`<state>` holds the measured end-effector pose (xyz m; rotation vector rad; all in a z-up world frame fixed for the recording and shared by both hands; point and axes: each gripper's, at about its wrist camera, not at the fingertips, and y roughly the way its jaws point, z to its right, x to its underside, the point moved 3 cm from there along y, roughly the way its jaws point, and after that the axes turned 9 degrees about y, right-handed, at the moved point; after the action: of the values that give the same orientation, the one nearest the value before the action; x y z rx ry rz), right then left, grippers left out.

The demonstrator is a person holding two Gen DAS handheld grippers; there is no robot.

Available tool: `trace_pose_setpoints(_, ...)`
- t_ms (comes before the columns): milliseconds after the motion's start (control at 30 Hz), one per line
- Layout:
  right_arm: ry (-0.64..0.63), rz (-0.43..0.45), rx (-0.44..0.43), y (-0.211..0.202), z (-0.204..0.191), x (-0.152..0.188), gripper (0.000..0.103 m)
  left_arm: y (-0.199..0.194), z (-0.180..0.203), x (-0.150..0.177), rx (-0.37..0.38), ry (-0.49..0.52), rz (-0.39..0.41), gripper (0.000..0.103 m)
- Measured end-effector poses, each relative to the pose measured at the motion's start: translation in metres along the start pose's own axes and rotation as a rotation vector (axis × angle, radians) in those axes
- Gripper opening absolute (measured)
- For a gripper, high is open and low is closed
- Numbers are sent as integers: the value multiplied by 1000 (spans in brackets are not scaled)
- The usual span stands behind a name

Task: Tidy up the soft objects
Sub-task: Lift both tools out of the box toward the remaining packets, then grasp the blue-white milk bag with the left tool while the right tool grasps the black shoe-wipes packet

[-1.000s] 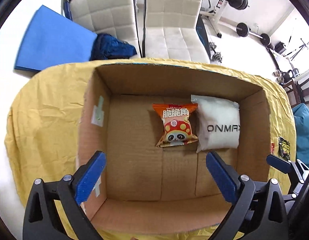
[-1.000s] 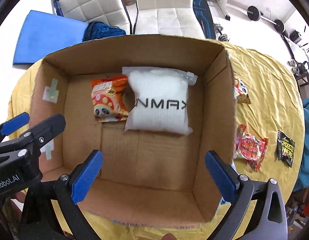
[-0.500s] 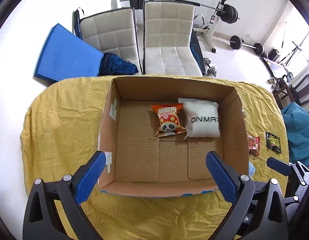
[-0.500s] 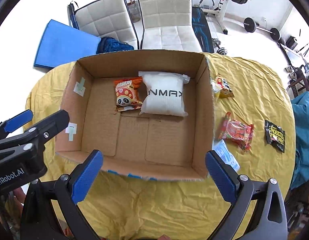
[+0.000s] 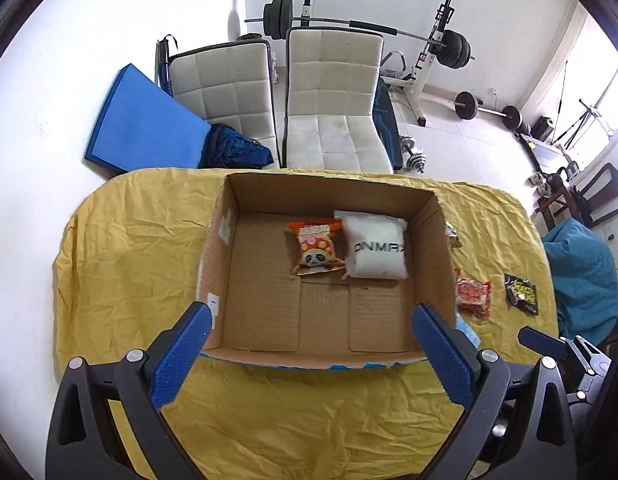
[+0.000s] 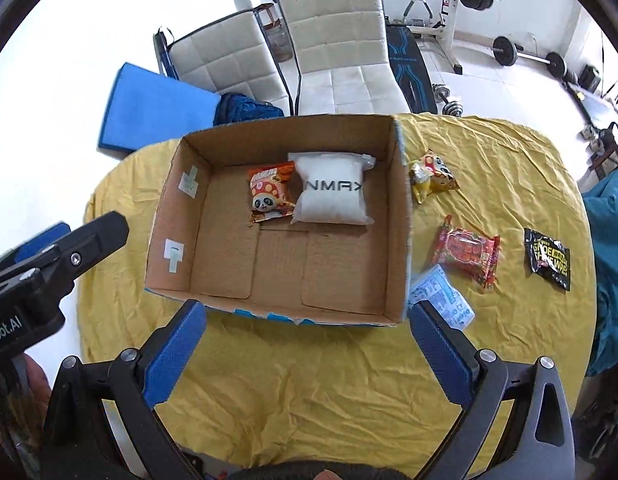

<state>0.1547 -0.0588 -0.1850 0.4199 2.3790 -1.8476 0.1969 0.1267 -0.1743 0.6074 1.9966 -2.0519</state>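
Snack packs and a white pouch (image 6: 333, 192) were what needed sorting, and two were already in the box (image 6: 397, 216): the orange panda bag (image 6: 269, 196) sat against the pouch at the far end of the box floor, touching side by side. The rest lay on the yellow cloth (image 6: 309, 380) to the right of the box: a gold pack (image 6: 431, 174) near its far corner, a red pack (image 6: 467, 254), a black pack (image 6: 547, 258) further right, and a blue-white packet (image 6: 443, 298) right by the near corner. The left gripper (image 5: 313, 354) hung wide open and empty above the box's near edge. The right gripper (image 6: 309, 350) was spread wide too, holding nothing, above the cloth in front of the box.
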Motion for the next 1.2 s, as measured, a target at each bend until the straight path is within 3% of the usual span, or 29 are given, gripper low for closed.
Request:
trace_pose_setpoints(133, 44, -28, -3, -12, 57, -11, 103, 1, 30, -10, 28, 2, 0, 103)
trace_pose_setpoints(367, 153, -96, 188, -1, 234, -42, 103, 40, 133, -34, 102, 110, -63, 103)
trace_pose_setpoints(533, 113, -195, 265, 31, 328, -48, 103, 100, 221, -21, 112, 205, -210, 102)
trace_pose_setpoints(667, -44, -313, 304, 74, 377, -46, 103, 156, 260, 12, 229, 83, -393, 102)
trace_pose_setpoints(767, -246, -354, 340, 104, 393, -48, 103, 191, 273, 34, 239, -4, -483, 102)
trace_pose_setpoints(900, -467, -404, 367, 141, 400, -58, 103, 222, 282, 53, 193, -72, -551, 102)
trace_pose_setpoints(1000, -588, -430, 375, 166, 401, -71, 103, 238, 283, 59, 162, -120, -576, 102)
trace_pose_setpoints(1133, -684, -486, 323, 192, 394, -84, 103, 255, 279, 65, 132, -183, -601, 102)
trace_pose_setpoints(1200, -689, -505, 293, 200, 392, -88, 89, 263, 280, 68, 118, -195, -614, 102)
